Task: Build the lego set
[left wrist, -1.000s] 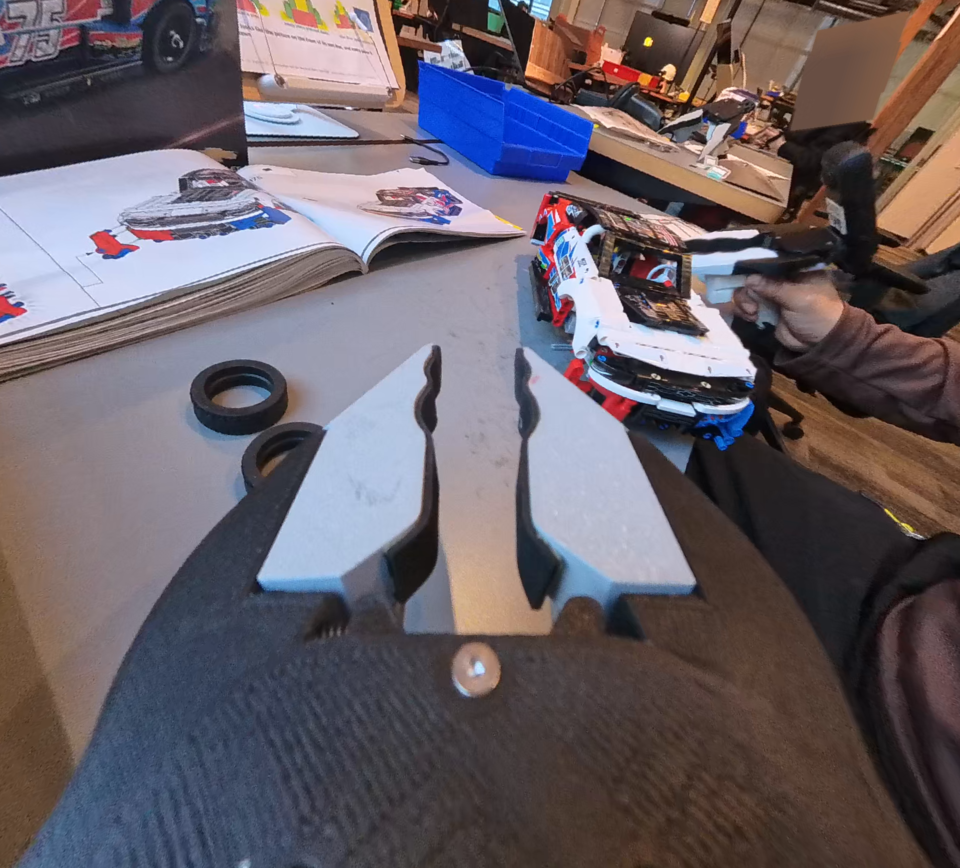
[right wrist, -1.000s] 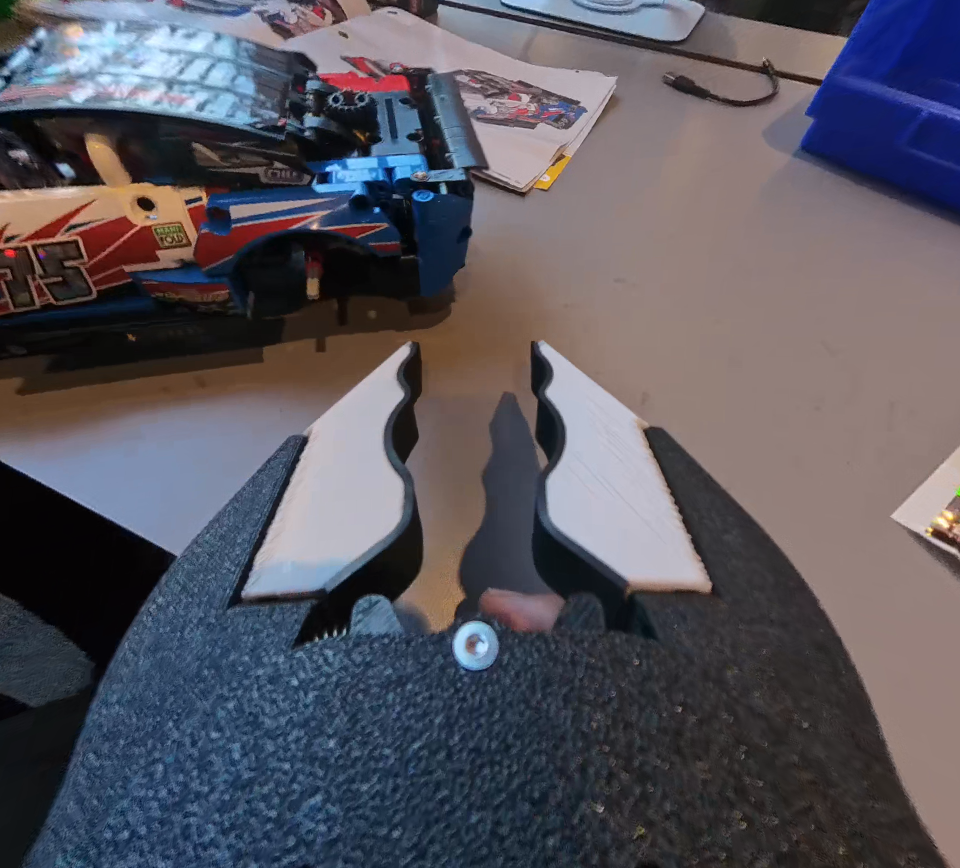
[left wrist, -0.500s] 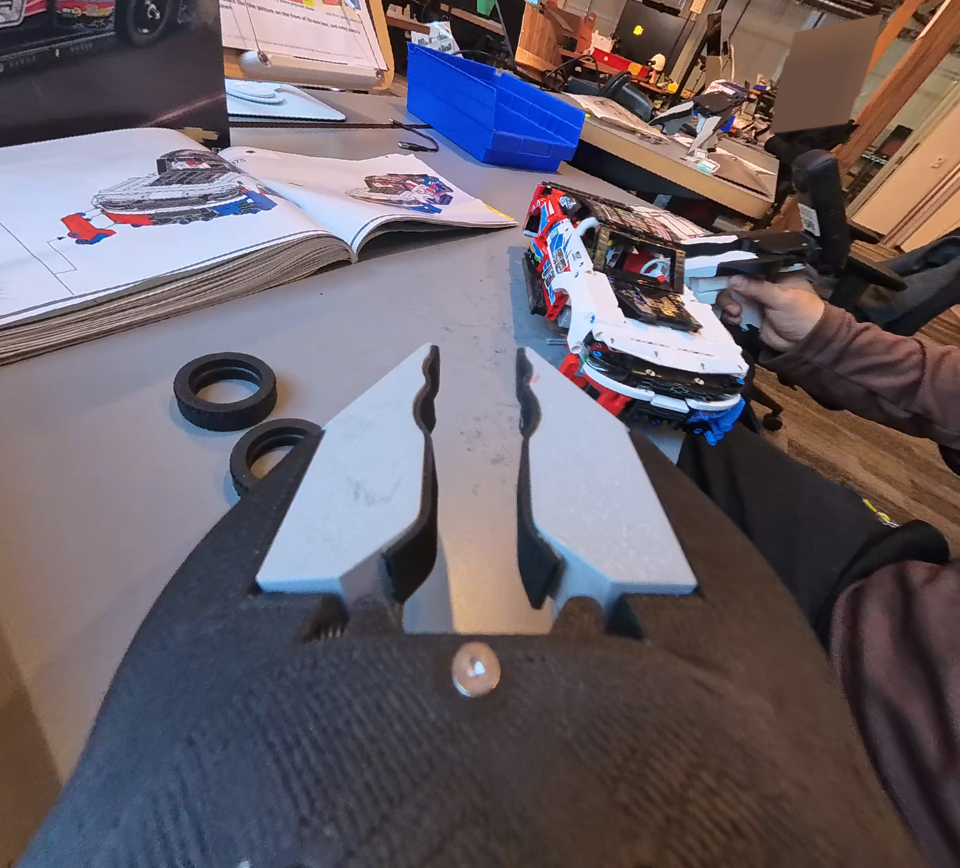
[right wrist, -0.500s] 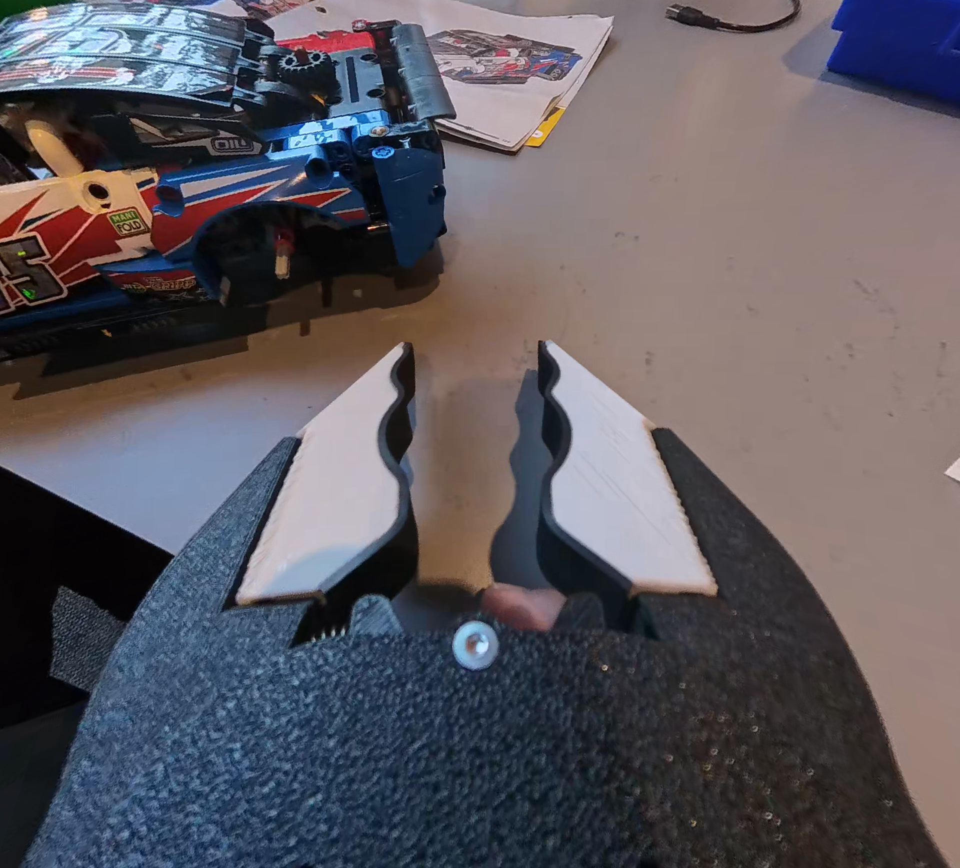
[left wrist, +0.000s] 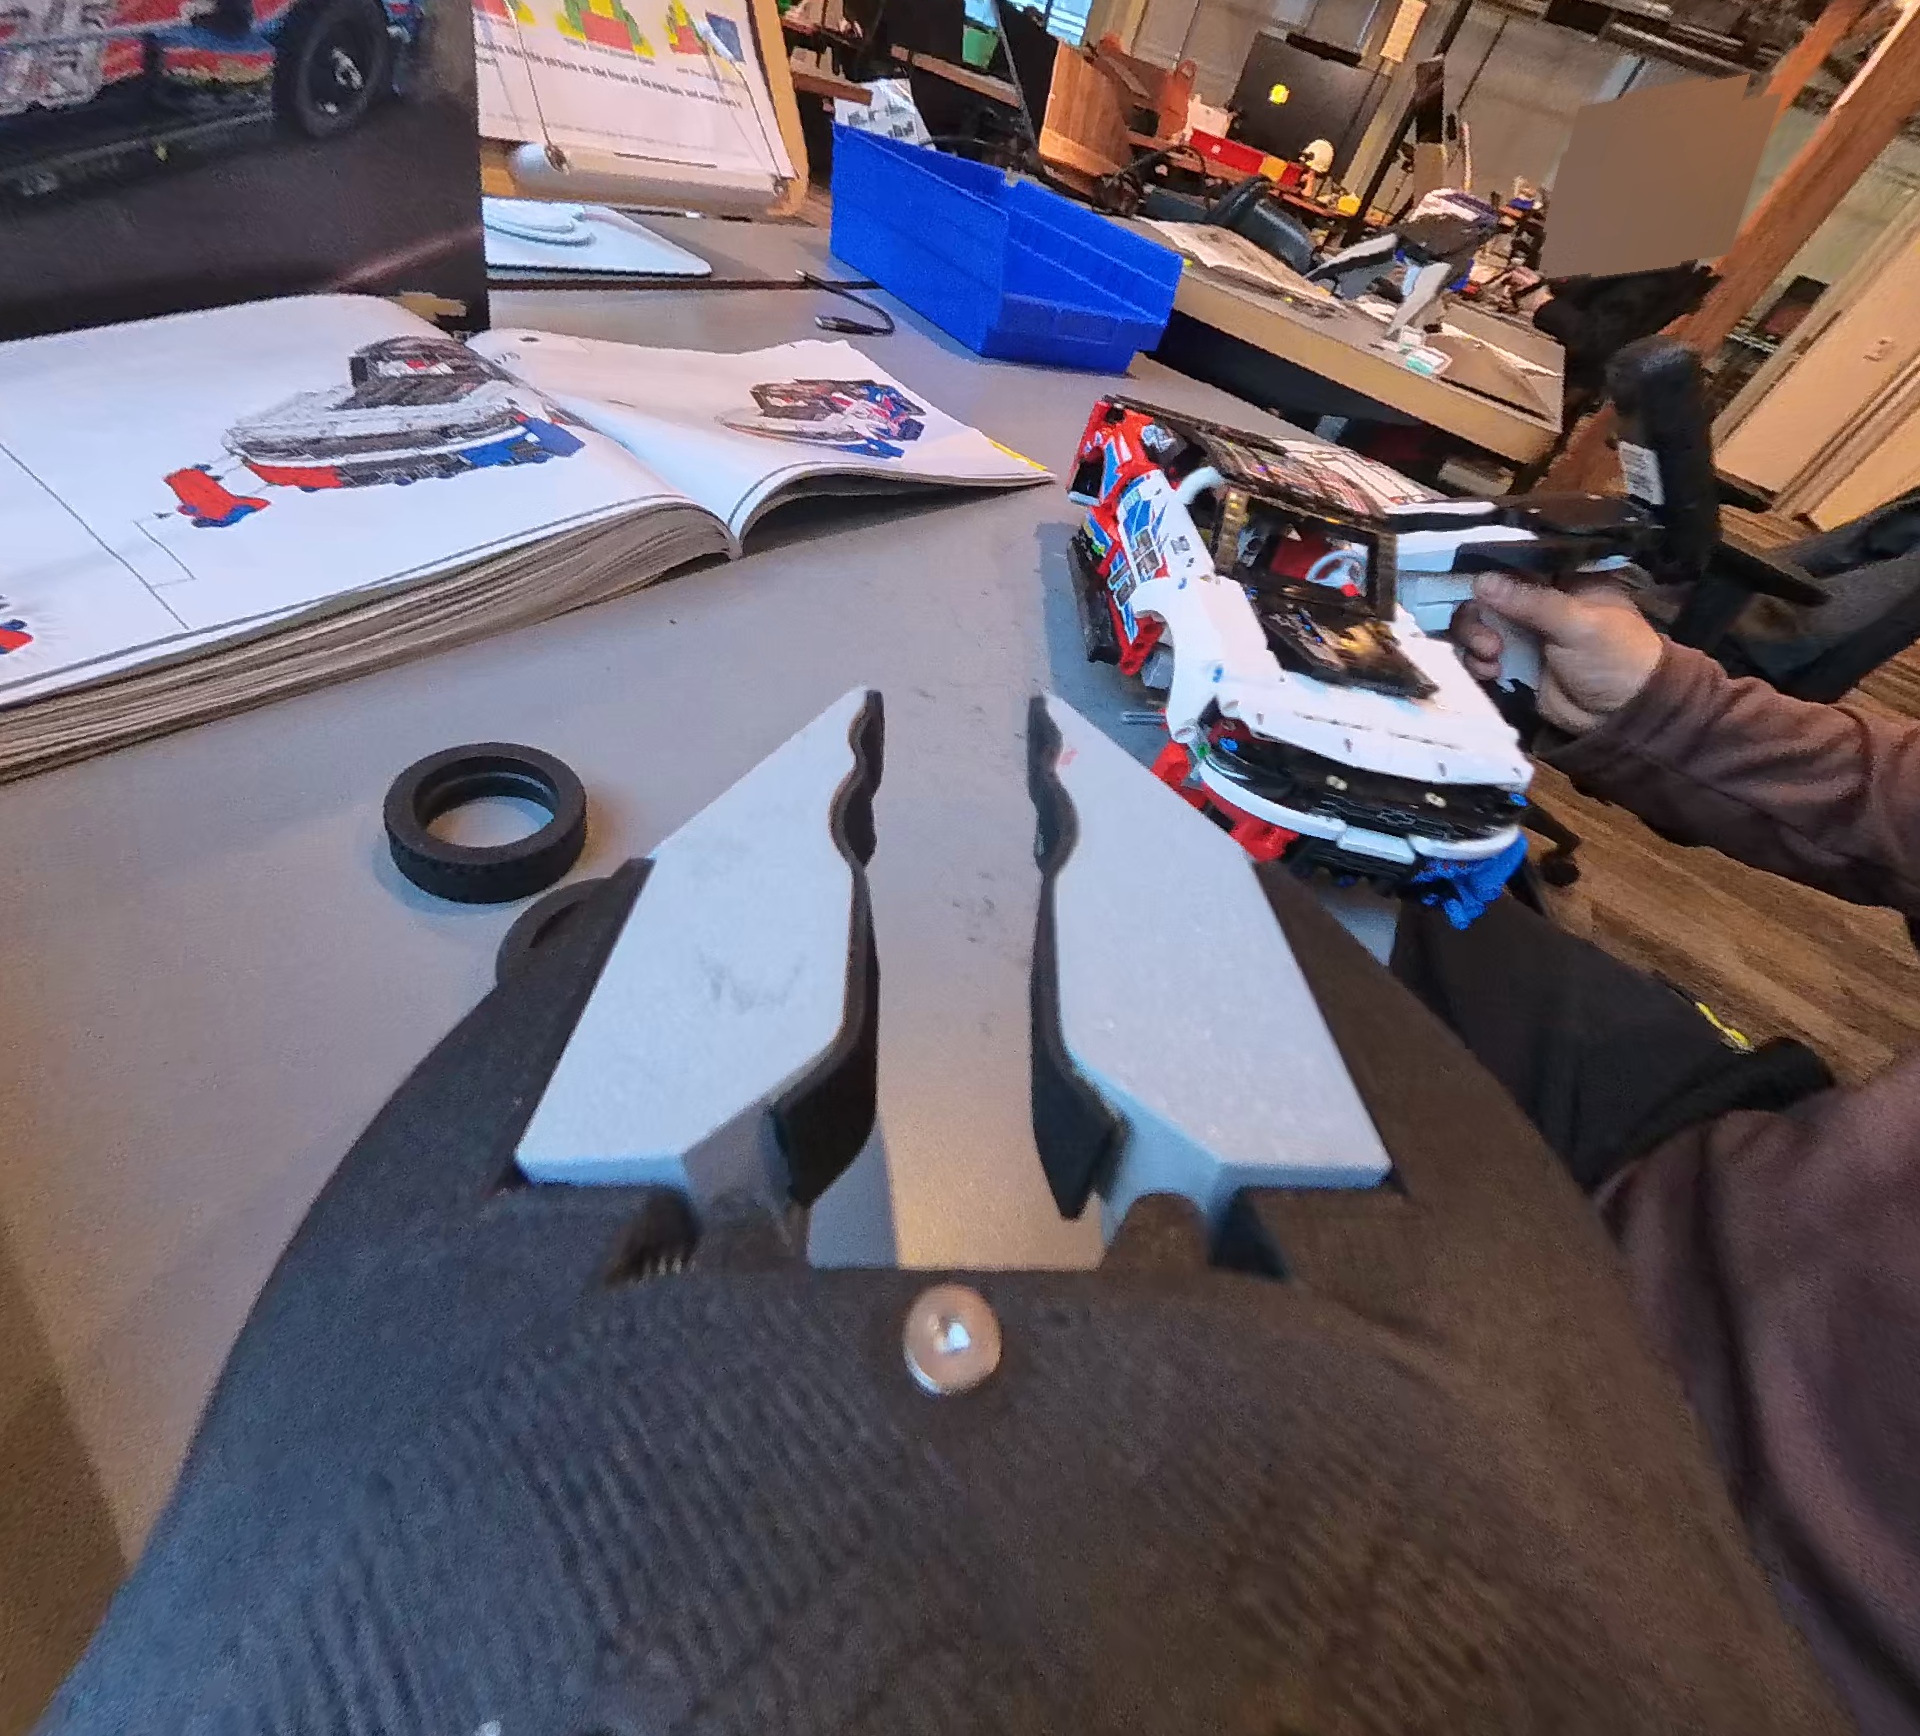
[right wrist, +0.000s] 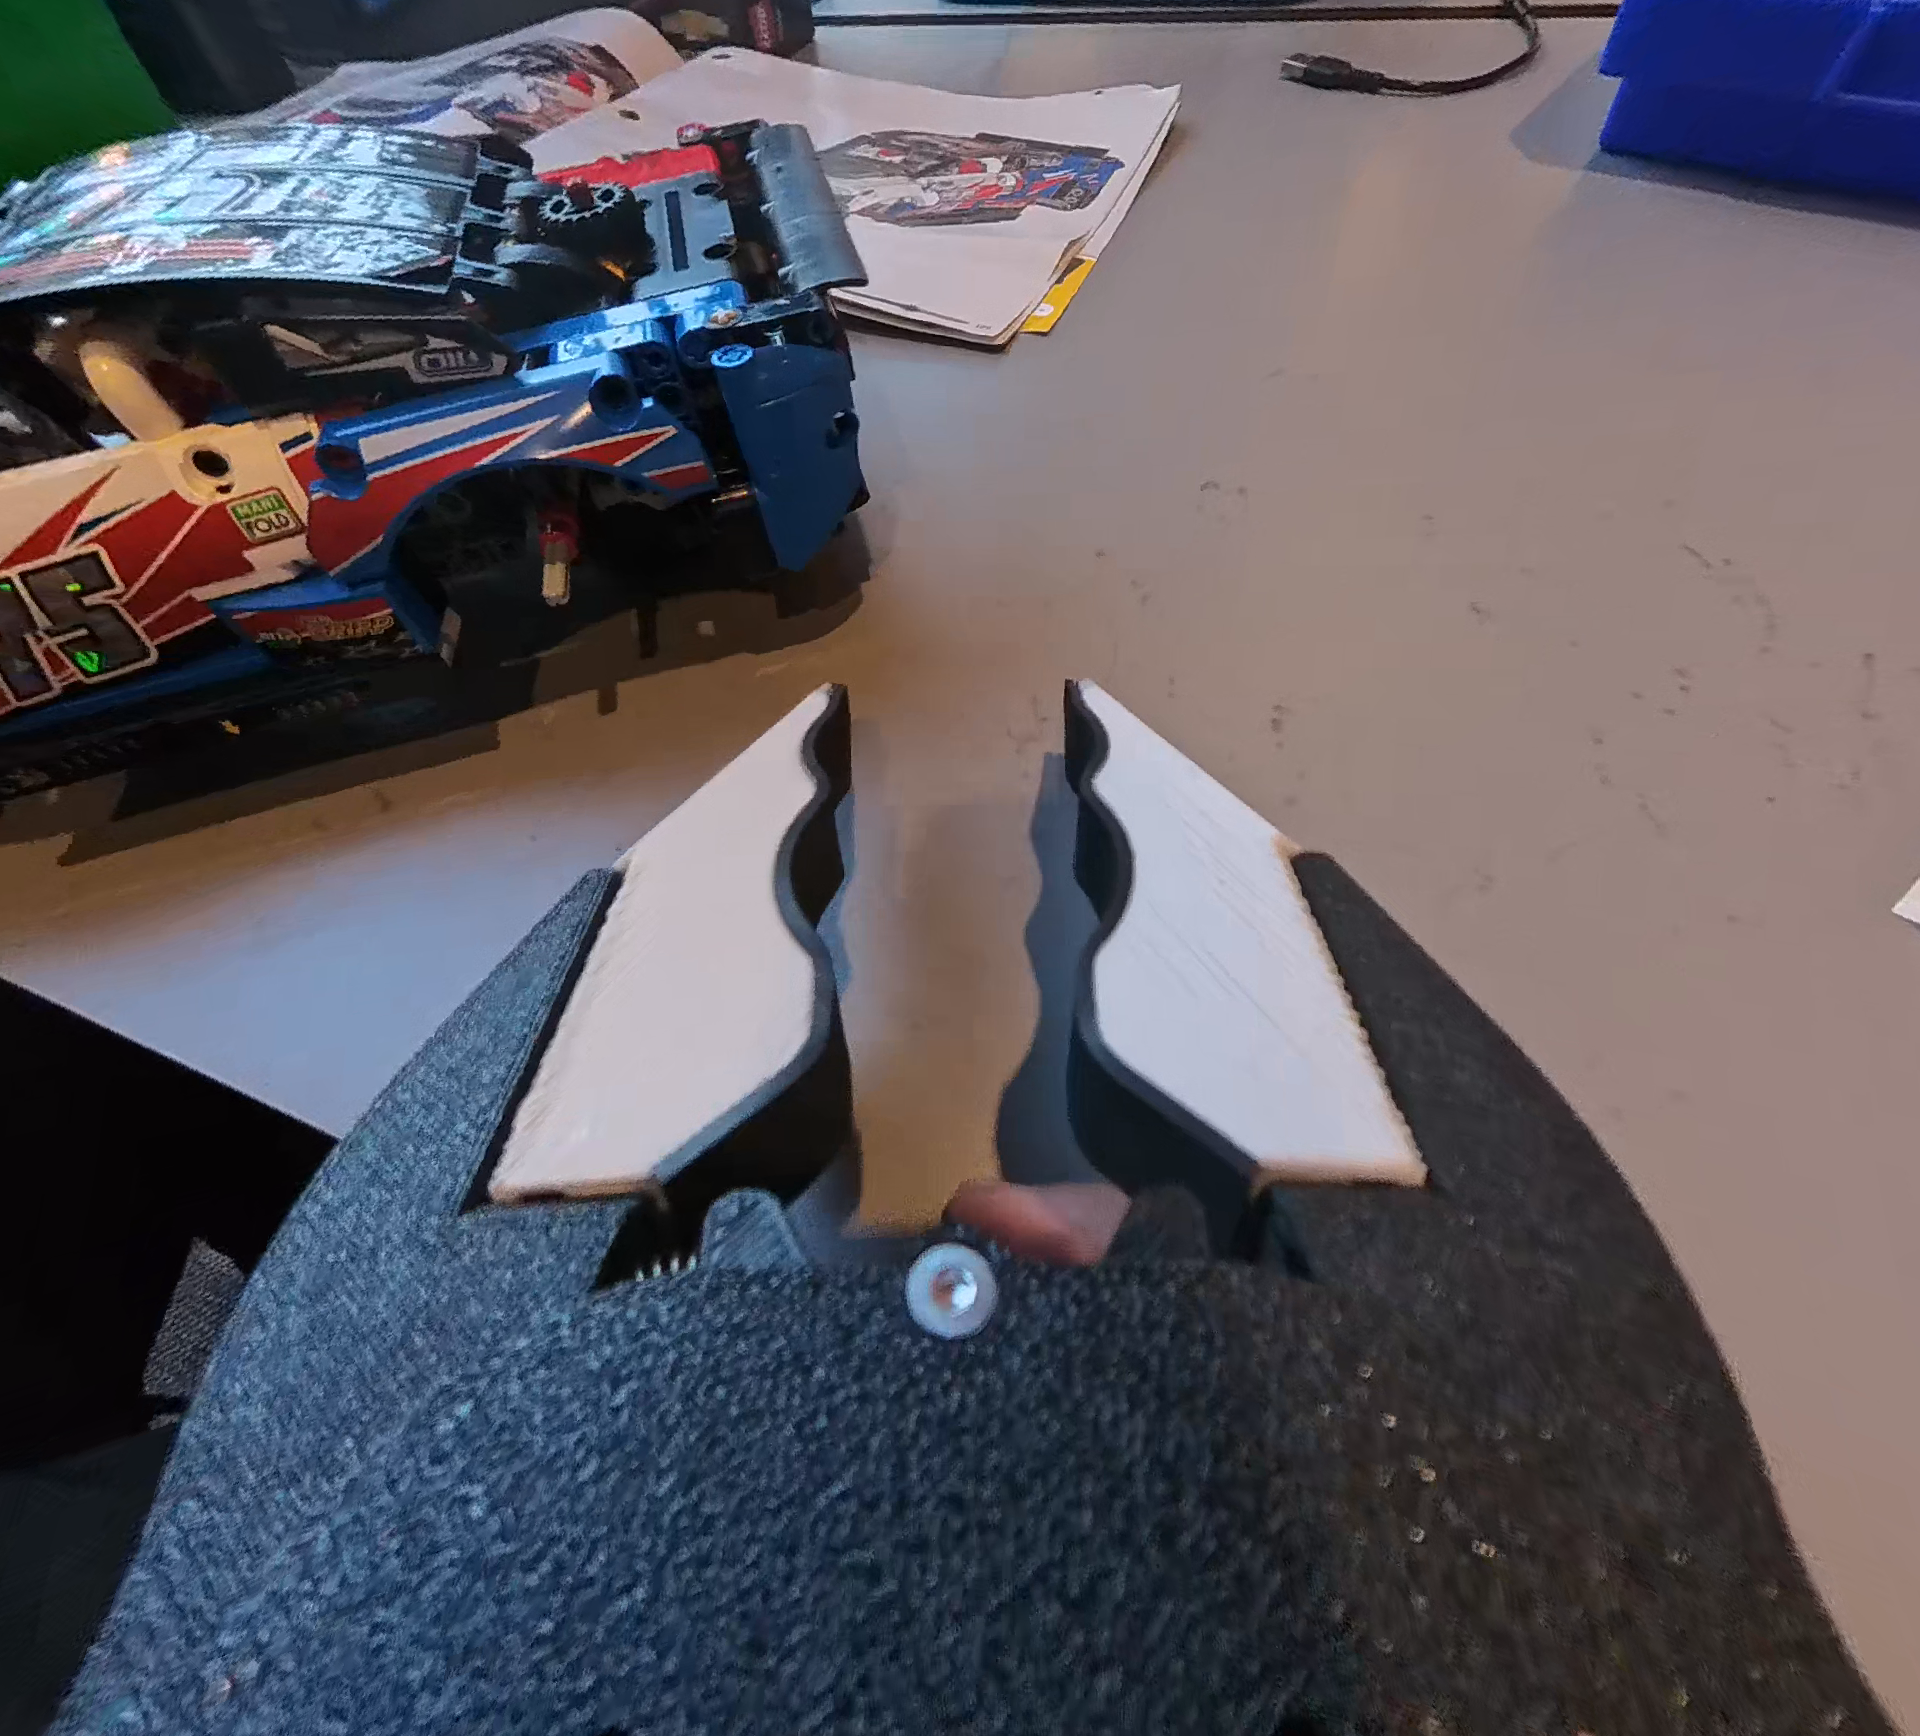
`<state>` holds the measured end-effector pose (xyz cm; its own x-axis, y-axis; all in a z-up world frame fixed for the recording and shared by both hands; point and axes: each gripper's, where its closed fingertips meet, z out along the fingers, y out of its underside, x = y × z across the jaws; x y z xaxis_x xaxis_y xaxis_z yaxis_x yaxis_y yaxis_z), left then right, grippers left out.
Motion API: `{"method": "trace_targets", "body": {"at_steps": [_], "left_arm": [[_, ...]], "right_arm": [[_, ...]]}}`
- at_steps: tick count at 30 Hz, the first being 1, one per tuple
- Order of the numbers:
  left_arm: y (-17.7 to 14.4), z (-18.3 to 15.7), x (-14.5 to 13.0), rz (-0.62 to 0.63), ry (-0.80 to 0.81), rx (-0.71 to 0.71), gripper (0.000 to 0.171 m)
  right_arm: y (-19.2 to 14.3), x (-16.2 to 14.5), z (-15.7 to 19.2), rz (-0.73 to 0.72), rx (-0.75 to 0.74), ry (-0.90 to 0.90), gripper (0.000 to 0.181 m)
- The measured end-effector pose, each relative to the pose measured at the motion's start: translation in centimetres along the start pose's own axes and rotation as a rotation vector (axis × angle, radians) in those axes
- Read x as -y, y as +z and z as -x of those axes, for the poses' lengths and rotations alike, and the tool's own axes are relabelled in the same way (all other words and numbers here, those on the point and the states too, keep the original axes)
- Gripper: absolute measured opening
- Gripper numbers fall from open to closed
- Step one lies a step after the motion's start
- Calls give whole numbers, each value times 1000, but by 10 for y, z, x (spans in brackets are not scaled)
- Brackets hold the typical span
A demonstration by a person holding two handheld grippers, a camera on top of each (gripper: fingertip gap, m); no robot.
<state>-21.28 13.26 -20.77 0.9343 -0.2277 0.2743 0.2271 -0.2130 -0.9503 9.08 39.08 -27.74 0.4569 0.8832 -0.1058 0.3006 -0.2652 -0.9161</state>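
Note:
A white, red and blue Lego race car (left wrist: pixel 1278 647) without wheels sits near the table's right edge; its blue rear (right wrist: pixel 436 439) shows at the left of the right wrist view. A black tyre (left wrist: pixel 484 822) lies on the table left of my left gripper (left wrist: pixel 954 715), and a second tyre (left wrist: pixel 551 923) is half hidden behind its left finger. My left gripper is open and empty above the table. My right gripper (right wrist: pixel 956 699) is open and empty, to the right of the car's rear. It shows in the left wrist view (left wrist: pixel 1538 543), held in a hand beside the car.
An open instruction book (left wrist: pixel 395 481) lies at the back left, also in the right wrist view (right wrist: pixel 987 200). The set's box (left wrist: pixel 229 45) stands behind it. A blue bin (left wrist: pixel 987 263) and a black cable (right wrist: pixel 1434 65) are at the back. The table's near edge (right wrist: pixel 156 1042) is close. The tips of one gripper are about 40 cm away from the tips of the other.
My left gripper has tilted and shifted slightly, so the second tyre is more hidden. My right gripper has moved a little and its jaws have opened wider. The car has not moved.

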Motion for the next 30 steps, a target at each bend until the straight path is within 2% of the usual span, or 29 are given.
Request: {"method": "trace_targets", "body": {"at_steps": [15, 19, 25, 30], "left_arm": [[-1, 0, 1, -7, 6, 0, 26], [-1, -2, 0, -4, -13, -29, 27], [-7, -5, 7, -56, -2, -44, 27], [-7, -8, 7, -59, 18, -48, 27]], "right_arm": [[3, -4, 1, 45, -29, -58, 38], [4, -9, 6, 109, -20, -66, 53], [-12, 10, 66, 33, 115, -15, 55], [-23, -7, 127, 103, 207, -40, 57]]}}
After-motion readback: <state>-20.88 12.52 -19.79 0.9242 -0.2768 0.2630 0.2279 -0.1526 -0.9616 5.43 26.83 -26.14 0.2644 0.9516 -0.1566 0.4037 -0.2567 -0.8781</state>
